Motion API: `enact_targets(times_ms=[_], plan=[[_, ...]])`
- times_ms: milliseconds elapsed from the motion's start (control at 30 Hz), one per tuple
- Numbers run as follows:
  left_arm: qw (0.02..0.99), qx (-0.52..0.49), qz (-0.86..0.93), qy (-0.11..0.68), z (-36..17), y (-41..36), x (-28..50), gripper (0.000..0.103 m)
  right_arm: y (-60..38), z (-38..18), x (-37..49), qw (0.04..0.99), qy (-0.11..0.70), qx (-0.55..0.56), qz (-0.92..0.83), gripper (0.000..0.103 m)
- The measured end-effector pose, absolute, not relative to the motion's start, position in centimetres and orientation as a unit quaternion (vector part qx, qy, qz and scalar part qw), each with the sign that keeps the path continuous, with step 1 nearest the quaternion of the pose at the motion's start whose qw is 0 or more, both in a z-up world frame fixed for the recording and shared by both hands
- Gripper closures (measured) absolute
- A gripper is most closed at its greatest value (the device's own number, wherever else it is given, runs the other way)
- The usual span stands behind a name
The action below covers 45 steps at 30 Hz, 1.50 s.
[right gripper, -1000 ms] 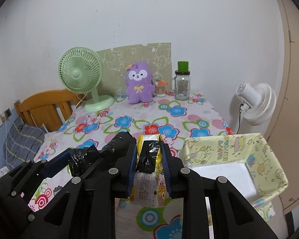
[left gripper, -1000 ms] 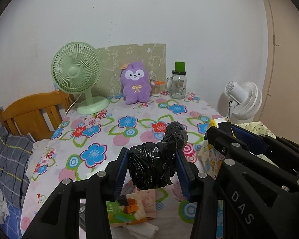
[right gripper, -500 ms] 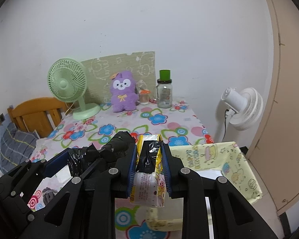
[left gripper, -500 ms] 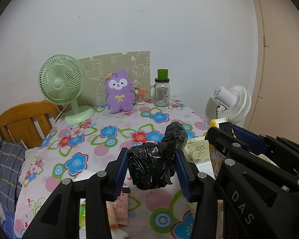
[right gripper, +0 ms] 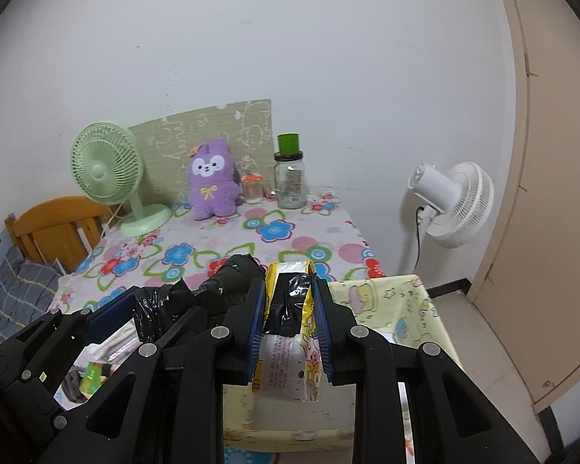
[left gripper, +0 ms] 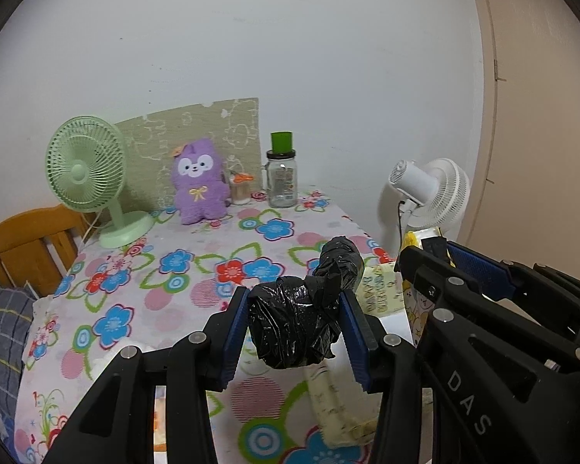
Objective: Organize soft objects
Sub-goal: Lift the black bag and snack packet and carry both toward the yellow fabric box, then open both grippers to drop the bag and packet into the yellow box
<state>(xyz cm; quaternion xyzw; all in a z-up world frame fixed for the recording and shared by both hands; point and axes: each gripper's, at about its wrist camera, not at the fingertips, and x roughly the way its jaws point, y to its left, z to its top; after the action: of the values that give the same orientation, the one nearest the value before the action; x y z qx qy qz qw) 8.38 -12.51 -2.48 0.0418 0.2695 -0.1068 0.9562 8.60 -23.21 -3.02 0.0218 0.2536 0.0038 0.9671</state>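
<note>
Both tongs have swung over toward the yellow bin [right gripper: 417, 301] since a second ago. Left tongs [left gripper: 294, 323] stay clamped on the black bag bundle [left gripper: 301, 317], right tongs [right gripper: 290, 321] on the yellow snack packet [right gripper: 290, 363], now above the bin (drop looks next).

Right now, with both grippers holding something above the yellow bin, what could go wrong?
1. The black plastic bag bulges loosely out of the left gripper; it could slip and land on the table instead of in the bin.
2. The two grippers sit very close together, so the right gripper may knock the left one.
3. The snack packet hangs near the bin's edge and may miss.
</note>
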Motion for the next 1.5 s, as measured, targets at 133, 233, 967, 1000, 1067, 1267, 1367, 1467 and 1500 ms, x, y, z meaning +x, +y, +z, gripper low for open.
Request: enact_targets(times_ms=[133,233,967,1000,1067,1267,1367,1467,1500], plan=[[0.954,0.044,-0.115,0.272,-2.7,-13.8,8.7,0.055,-24.5,-3.1,8.9,0.967,0.255,0.024,-0.004,0.075],[0.953,0.045,-0.122,0.275,-2.9,-14.8,9.1,0.055,-25.5,-3.3,9.2,0.966,0.257,0.026,-0.011,0.075],[0.921,0.090,-0.169,0.338,-6.4,-21.1,13.2,0.052,-31.9,-7.0,13.2,0.950,0.302,0.049,-0.058,0.075],[0.919,0.092,-0.170,0.343,-6.6,-21.2,13.4,0.052,-32.0,-7.3,13.5,0.949,0.307,0.050,-0.057,0.075],[0.915,0.094,-0.172,0.352,-7.0,-21.4,13.6,0.049,-32.1,-7.7,13.9,0.947,0.313,0.051,-0.056,0.075],[0.907,0.096,-0.171,0.371,-7.7,-21.6,14.0,0.038,-32.3,-8.7,14.7,0.942,0.328,0.059,-0.046,0.074],[0.908,0.091,-0.171,0.372,-7.5,-21.5,13.8,0.027,-32.3,-8.7,14.8,0.941,0.330,0.062,-0.041,0.054],[0.909,0.083,-0.180,0.367,-7.3,-21.3,13.7,0.017,-32.2,-8.3,14.3,0.945,0.316,0.067,-0.043,0.035],[0.910,0.084,-0.178,0.365,-7.2,-21.3,13.6,0.016,-32.2,-8.2,14.3,0.946,0.314,0.067,-0.043,0.033]])
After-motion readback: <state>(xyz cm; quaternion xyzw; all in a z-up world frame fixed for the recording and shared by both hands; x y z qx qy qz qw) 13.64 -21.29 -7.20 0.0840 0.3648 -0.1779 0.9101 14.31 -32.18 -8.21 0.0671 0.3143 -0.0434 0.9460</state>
